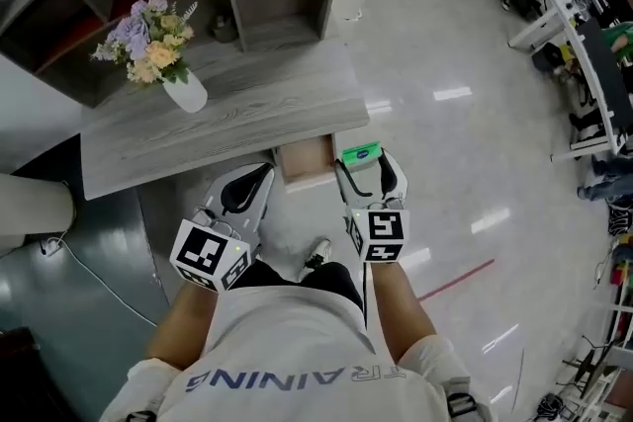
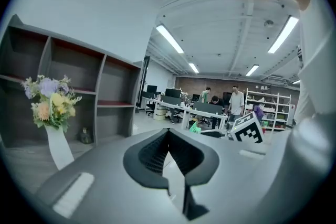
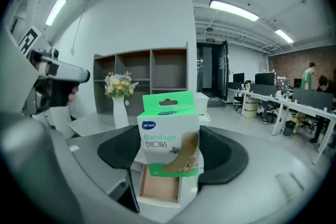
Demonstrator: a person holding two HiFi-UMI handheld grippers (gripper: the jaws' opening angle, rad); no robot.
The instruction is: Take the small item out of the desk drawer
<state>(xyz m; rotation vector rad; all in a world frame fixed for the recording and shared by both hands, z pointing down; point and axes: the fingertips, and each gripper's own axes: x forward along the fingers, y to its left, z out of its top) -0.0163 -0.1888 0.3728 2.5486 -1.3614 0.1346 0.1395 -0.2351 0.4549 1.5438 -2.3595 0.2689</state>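
Above the open drawer [image 1: 307,163] of the table [image 1: 227,104], the right gripper [image 1: 366,168] clamps a bandage box [image 3: 169,134]; the left gripper [image 2: 167,136] is closed, empty.

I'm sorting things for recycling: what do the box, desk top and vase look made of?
Box: printed cardboard, slightly glossy; folded edges, punched hang tab.
Desk top: matt grey wood-grain board, probably laminate; streaked grain shows.
Vase: smooth white, likely ceramic, possibly plastic; light sheen.
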